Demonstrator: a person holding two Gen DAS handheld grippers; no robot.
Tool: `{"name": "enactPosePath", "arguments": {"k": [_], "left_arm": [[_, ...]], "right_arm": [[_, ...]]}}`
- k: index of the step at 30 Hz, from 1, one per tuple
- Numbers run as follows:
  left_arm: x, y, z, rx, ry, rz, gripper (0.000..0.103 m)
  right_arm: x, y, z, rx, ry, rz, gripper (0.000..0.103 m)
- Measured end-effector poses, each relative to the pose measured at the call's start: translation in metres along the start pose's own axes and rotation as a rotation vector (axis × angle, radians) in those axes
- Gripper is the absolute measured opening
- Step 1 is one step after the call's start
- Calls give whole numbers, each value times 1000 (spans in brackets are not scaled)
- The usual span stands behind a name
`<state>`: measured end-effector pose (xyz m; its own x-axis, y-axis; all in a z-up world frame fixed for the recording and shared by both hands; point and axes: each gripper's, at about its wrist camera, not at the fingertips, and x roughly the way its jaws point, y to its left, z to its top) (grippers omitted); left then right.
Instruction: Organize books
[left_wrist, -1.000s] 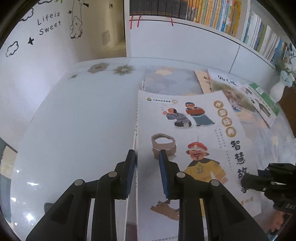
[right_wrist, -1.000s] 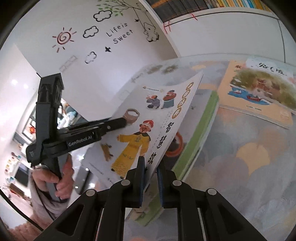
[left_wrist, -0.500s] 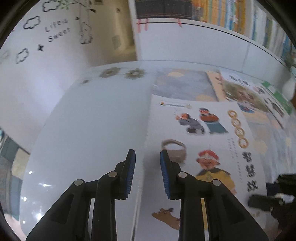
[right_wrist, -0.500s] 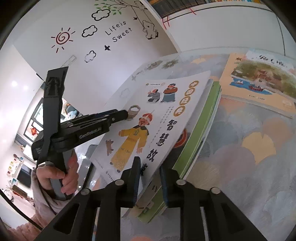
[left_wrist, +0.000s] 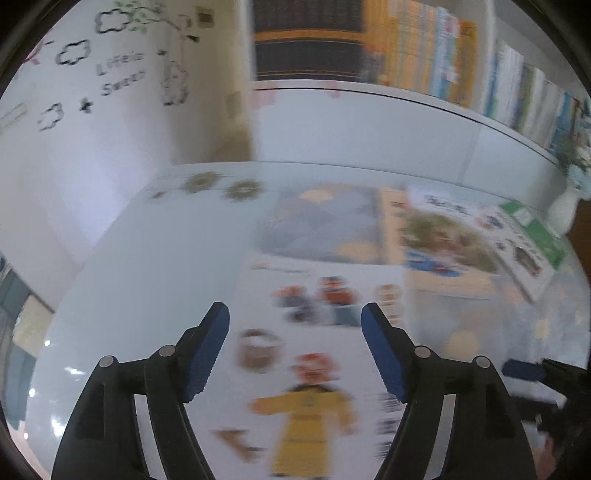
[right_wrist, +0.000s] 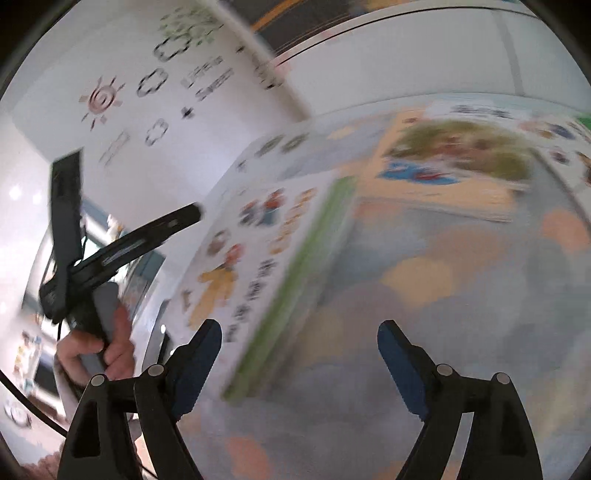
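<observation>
Released since a second ago, white book (left_wrist: 325, 354) lies flat on stack while both grippers' jaws are opening, left gripper (left_wrist: 295, 347) and right gripper (right_wrist: 299, 365) clear of it

L gripper (left_wrist: 295, 328): jaws opening, blue pads well apart, nothing pinched betw. them, angled down. R gripper (right_wrist: 300, 343): jaws opening too, wide, pads clear of anything, also angled down. In R wrist view the L gripper sits at 9 o'clock, its handle gripped by a hand (right_wrist: 105, 345), fingers curled round it.
</observation>
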<state>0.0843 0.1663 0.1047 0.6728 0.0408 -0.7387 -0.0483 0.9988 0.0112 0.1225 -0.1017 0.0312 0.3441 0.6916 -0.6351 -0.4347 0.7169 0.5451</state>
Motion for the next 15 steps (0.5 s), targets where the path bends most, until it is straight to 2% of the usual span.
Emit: {"name": "enactPosePath", "arguments": {"k": [3,8,10,13,15], "left_arm": [[4,-45,9,7,9,-56,75],[28,-131,11,39,25,-92,76],[42,-160,5,45,26,-82,76],[67,-187,-8,63,54,-50,76],[83,-191,-16,63,78,-23,76]], "right_arm": [[-30,-47,10,105,-39,10,85],[-86,-129,26,233,-157,26,85],[-100,-151,32,285,-192,70,81],[-99,-169,46,300,-162,165,75],[-92,-169,55,285,-155,158,74]]}}
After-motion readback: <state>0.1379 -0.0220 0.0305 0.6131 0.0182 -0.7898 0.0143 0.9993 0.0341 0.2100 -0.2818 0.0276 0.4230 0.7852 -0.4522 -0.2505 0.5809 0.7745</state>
